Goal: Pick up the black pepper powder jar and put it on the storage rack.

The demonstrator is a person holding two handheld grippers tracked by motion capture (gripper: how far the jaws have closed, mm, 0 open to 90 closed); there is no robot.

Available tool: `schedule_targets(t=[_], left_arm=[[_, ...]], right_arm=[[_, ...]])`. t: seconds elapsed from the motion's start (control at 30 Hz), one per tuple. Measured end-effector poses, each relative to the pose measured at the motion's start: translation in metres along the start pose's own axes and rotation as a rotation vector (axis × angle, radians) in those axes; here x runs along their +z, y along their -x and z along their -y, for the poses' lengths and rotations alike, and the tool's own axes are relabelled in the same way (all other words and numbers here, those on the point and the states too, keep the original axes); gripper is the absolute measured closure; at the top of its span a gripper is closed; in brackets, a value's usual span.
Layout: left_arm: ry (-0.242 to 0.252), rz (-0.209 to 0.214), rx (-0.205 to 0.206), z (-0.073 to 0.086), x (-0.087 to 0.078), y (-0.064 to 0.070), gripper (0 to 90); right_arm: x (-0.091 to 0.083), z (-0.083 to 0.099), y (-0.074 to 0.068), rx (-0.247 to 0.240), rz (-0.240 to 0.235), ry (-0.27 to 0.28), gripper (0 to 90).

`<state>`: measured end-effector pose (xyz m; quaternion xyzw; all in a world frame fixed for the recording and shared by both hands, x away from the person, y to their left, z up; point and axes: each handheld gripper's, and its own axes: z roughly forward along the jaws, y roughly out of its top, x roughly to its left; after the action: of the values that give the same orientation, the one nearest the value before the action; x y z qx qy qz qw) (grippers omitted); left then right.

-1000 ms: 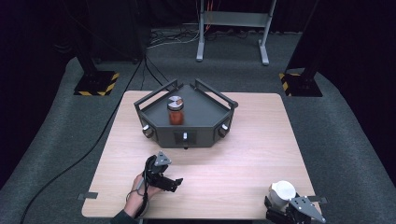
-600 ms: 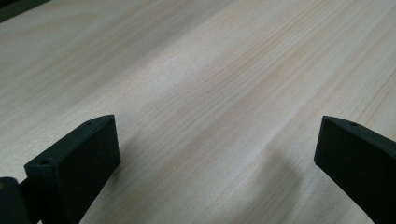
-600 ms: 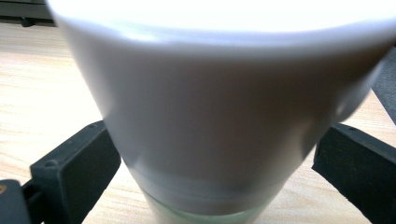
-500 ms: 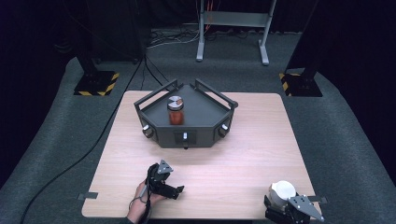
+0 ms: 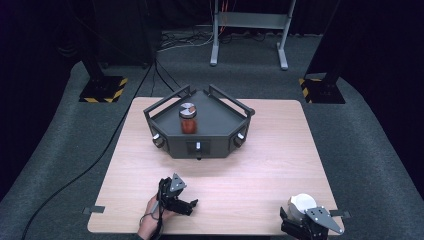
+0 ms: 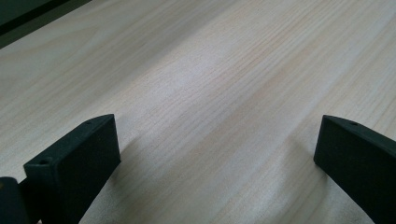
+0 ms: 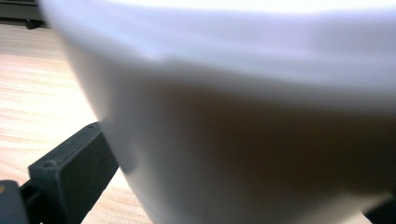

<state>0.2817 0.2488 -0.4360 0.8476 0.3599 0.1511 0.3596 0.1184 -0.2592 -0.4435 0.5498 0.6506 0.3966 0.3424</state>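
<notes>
While the left gripper [image 5: 186, 205] is hovering low over the bare wooden table [image 5: 260, 165] with its jaws spread wide and holding nothing, the right gripper [image 5: 299, 222] is clasping a white cup [image 5: 301, 204] at the near right corner. An orange jar [image 5: 188, 118] is standing on the dark angular tray [image 5: 220, 120].

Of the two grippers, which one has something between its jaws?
The right gripper: a white cup sits between its jaws. The left gripper has bare wooden table between its wide-open jaws.
</notes>
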Motion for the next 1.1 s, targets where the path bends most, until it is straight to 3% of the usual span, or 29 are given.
schedule_targets(t=[0.2,0.77,1.1], left_arm=[[0.0,-0.004,-0.004,-0.0002,0.0003,0.001,0.0],[0.001,-0.005,-0.004,-0.0002,0.0004,0.0012,0.0],[0.0,-0.005,-0.004,-0.0003,0.0004,0.0011,0.0]], right_arm=[[0.0015,0.0003,-0.0024,-0.003,0.004,0.0,0.0],[-0.0031,0.0042,0.0009,0.011,-0.002,0.008,29.5],[-0.0035,0.006,0.0021,0.004,-0.007,0.018,29.9]])
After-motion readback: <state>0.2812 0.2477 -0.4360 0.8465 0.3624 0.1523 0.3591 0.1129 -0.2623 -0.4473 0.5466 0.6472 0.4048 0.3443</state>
